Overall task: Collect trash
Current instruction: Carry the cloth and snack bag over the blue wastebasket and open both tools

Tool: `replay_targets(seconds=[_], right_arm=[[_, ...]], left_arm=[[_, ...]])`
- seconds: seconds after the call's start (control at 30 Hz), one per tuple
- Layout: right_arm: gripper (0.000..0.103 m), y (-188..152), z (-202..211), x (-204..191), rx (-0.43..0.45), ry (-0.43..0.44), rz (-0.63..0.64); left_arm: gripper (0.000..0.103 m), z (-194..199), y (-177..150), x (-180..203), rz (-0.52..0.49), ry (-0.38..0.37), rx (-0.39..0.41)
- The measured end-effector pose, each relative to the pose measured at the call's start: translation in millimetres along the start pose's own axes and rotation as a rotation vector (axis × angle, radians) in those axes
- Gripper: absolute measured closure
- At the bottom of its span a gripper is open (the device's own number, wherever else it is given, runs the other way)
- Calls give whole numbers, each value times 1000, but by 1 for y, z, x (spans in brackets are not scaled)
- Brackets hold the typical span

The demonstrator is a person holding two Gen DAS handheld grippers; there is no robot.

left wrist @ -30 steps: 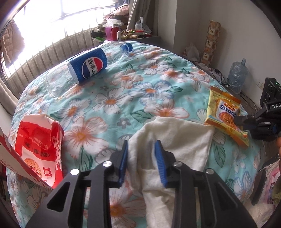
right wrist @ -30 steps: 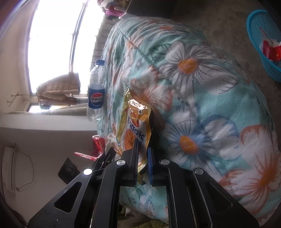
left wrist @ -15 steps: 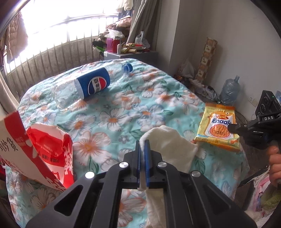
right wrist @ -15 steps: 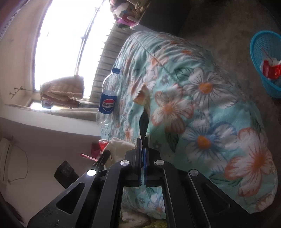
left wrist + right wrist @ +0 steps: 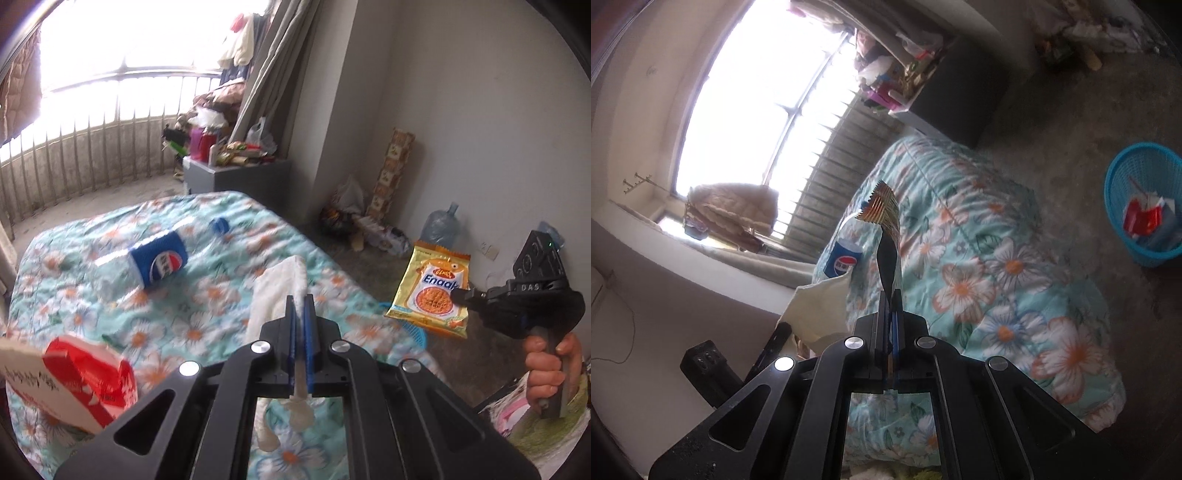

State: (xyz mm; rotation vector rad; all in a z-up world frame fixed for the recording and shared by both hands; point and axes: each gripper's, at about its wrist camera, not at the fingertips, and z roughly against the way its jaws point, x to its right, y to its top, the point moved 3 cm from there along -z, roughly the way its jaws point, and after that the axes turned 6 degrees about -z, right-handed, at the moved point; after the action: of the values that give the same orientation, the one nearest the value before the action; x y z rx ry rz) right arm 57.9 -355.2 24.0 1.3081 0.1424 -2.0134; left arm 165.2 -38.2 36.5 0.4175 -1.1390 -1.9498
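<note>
Above the bed (image 5: 229,206), right gripper (image 5: 456,293) pinches "Enaak" packet (image 5: 430,291); Pepsi bottle (image 5: 157,264) lies below.

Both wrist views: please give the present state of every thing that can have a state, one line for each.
Left gripper: shut on the white cloth, lifted.
Right gripper: shut on the snack packet, held in the air.
Pepsi bottle: lying on the bed, capped.
Blue basket: upright on the floor, with trash inside.
Red and white bag: on the bed, mouth open.
</note>
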Motion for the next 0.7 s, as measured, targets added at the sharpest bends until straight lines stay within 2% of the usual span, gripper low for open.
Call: replay_targets(seconds=[0.17, 0.43, 0.6, 0.7], right_arm=[[103, 11, 29, -1, 89, -24, 26], [103, 29, 79, 19, 242, -51, -2], [103, 37, 102, 40, 310, -78, -42], [103, 42, 114, 55, 350, -111, -68]], left_arm=[[100, 0, 31, 20, -12, -82, 57], [100, -10, 79, 65, -75, -209, 114], [100, -24, 104, 99, -109, -282, 131], [100, -43, 116, 116, -112, -331, 113]])
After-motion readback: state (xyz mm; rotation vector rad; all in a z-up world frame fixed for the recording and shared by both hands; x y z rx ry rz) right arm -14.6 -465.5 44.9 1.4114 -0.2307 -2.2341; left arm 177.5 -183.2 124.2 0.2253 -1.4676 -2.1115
